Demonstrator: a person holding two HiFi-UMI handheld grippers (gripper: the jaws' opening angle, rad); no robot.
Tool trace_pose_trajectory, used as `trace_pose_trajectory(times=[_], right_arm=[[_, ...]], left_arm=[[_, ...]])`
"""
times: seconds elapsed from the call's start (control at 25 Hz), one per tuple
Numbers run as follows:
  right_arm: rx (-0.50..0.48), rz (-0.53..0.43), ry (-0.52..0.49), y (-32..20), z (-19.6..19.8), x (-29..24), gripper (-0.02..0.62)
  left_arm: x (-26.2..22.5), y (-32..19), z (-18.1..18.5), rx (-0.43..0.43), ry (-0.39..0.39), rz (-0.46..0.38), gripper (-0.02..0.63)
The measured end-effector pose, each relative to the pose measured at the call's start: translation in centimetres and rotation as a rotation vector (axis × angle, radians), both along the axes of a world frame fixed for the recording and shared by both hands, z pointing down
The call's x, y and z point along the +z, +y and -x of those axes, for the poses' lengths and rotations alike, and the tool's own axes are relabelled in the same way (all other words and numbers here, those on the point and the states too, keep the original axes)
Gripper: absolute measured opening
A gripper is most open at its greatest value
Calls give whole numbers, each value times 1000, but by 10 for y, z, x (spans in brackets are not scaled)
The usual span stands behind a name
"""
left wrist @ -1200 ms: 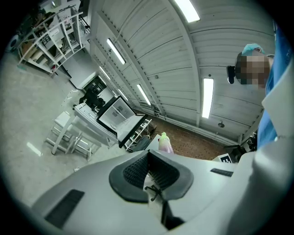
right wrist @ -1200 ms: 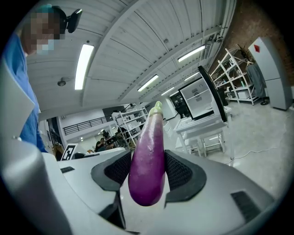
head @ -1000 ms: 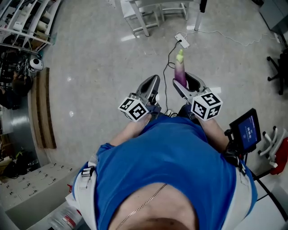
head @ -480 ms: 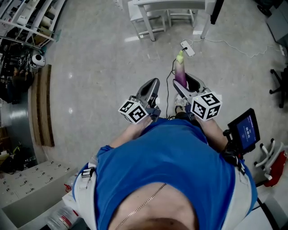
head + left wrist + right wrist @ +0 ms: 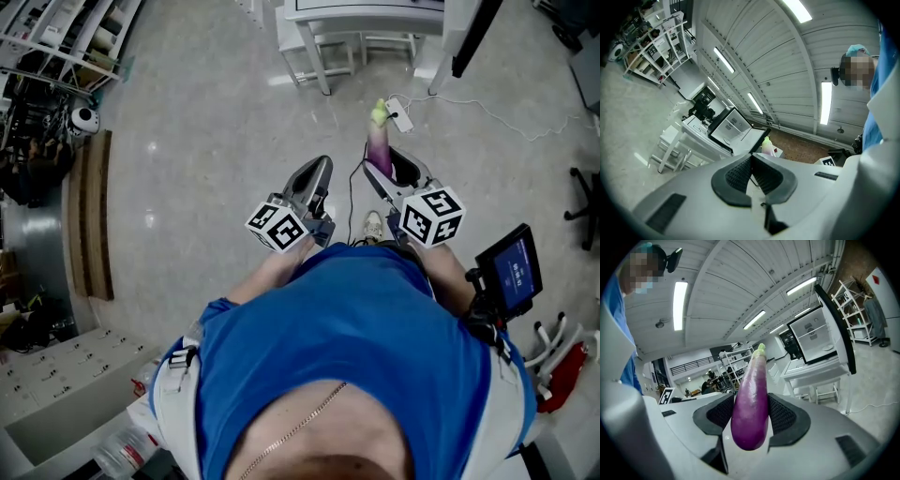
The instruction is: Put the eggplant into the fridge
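Your eggplant is wedged lengthwise between the pads of the right gripper, fat purple end back toward the jaw roots and green stem poking out past the tips. The jaws are spread wide but press on both sides of it, so that's a proper grip. My guess is you're holding it lengthwise so it can go in stem first.

The left gripper is pinched closed with nothing in it. It's probably just riding along, since the door already looks open.

The fridge is a small one on a white table at 12 o'clock in the head view, well apart from the eggplant, so I'd say you're mid-carry.

Around you it's bare grey polished floor. A power strip and its cable lie at 1 o'clock, just past the stem, so watch your feet. There's cluttered shelving at 10 o'clock, wooden planks at 9, and a little screen at 4 by your hip.
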State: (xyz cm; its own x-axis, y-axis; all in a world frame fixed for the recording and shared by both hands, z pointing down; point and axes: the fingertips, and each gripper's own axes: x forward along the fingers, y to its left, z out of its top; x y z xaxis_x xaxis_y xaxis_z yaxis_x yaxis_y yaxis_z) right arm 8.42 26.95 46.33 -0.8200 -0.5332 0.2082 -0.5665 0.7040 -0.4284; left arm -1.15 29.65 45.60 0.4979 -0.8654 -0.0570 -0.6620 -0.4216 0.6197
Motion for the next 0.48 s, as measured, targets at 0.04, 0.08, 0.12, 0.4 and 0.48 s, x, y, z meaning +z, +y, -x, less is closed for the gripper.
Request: trace_pose_trajectory(times=[0.04, 0.08, 0.12, 0.4, 0.48], right_arm=[[-3, 1, -2, -8, -1, 1, 232], [-7, 3, -3, -15, -2, 2, 232], [-12, 4, -4, -22, -2, 3, 232], [-48, -1, -6, -71, -10, 6, 232], [-46, -1, -2, -84, -15, 8, 232]], left_arm=[[0, -7, -1, -5, -3, 2, 9], [1, -13, -2, -11, -7, 4, 9], [2, -19, -3, -17, -10, 6, 8], [-2, -67, -8, -66, 3, -20, 9], [-5, -77, -12, -74, 8, -26, 9]])
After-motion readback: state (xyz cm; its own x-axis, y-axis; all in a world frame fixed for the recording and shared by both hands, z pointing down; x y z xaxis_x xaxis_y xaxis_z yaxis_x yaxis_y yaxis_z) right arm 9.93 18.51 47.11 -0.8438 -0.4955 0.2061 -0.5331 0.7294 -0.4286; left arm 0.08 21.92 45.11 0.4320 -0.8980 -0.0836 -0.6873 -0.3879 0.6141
